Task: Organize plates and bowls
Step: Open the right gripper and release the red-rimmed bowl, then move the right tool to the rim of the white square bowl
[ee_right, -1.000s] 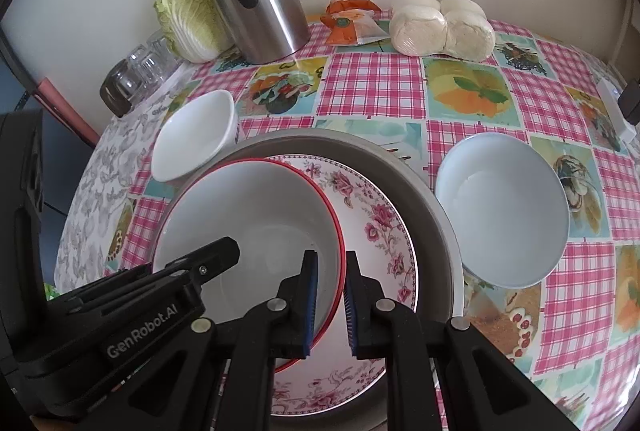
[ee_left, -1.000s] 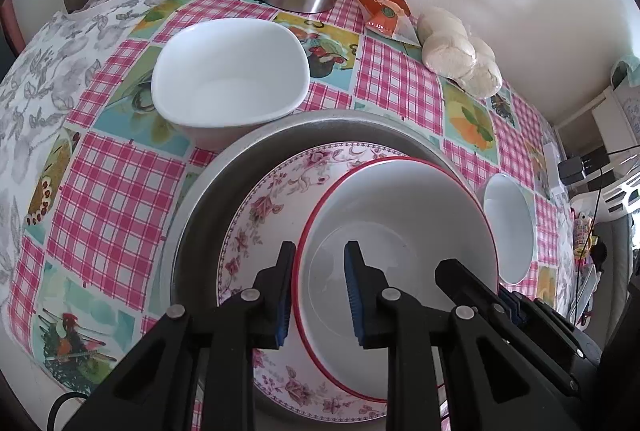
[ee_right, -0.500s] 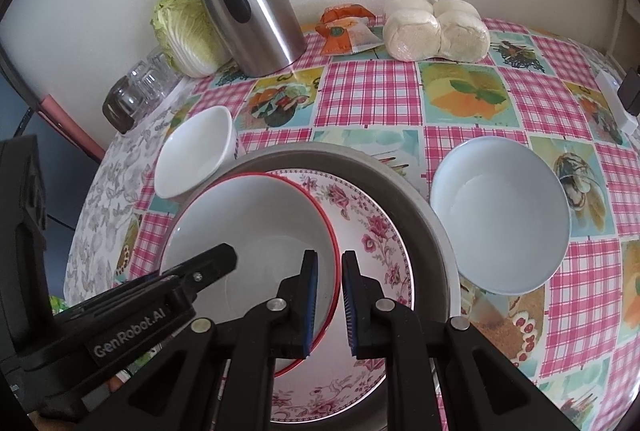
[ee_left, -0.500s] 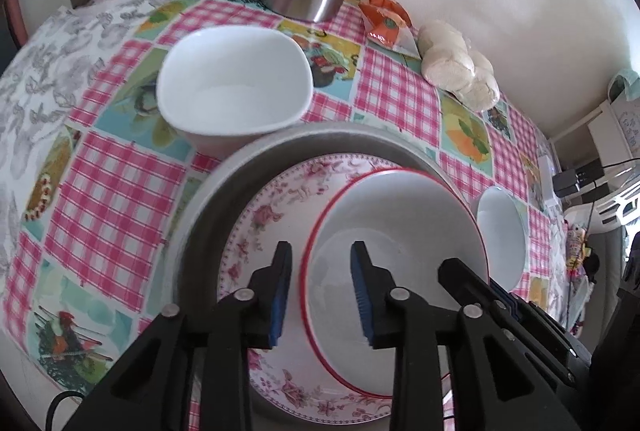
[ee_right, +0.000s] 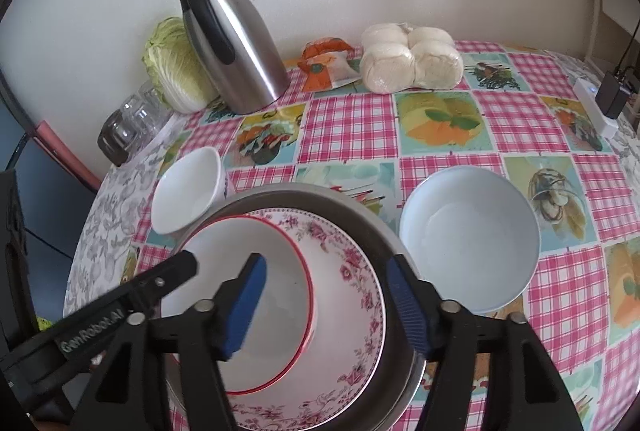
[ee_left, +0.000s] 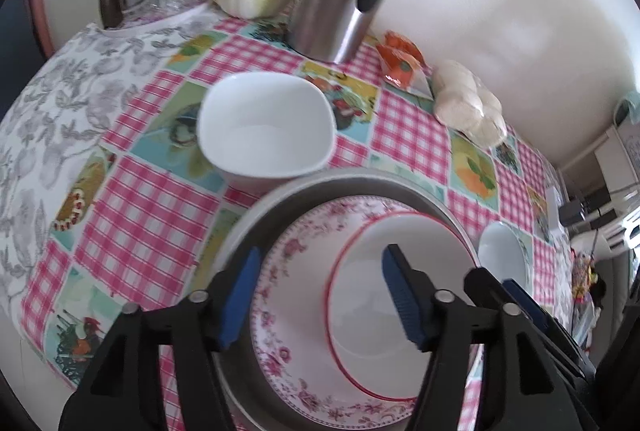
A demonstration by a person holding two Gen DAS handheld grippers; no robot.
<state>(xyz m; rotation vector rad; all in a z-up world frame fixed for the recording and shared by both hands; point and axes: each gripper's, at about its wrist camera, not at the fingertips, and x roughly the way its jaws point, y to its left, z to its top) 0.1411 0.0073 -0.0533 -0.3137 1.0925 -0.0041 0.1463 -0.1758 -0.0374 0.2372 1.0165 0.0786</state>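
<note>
Release: both the left gripper point(ee_left: 316, 295) and right gripper point(ee_right: 324, 305) are opening their jaws, leaving the red-rimmed bowl point(ee_right: 240, 295) free, apparently seated in the floral plate point(ee_right: 352, 271); stacking continues.

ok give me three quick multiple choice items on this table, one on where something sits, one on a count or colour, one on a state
1. Where does the red-rimmed bowl sit?
A. inside the floral plate, in the metal basin
B. beside the thermos
C. on the bread bag

2. How many white bowls stand on the cloth outside the basin?
A. none
B. two
C. four

3. How does the right tool stand?
A. clamped on the bowl rim
B. pads apart, gripping nothing
C. holding a glass

Key: 1 A, the bowl nests in the floral plate within the grey basin. 2 B, the squarish bowl and the round bowl flank the basin. 3 B, its blue pads are apart and opening, touching no rim.
</note>
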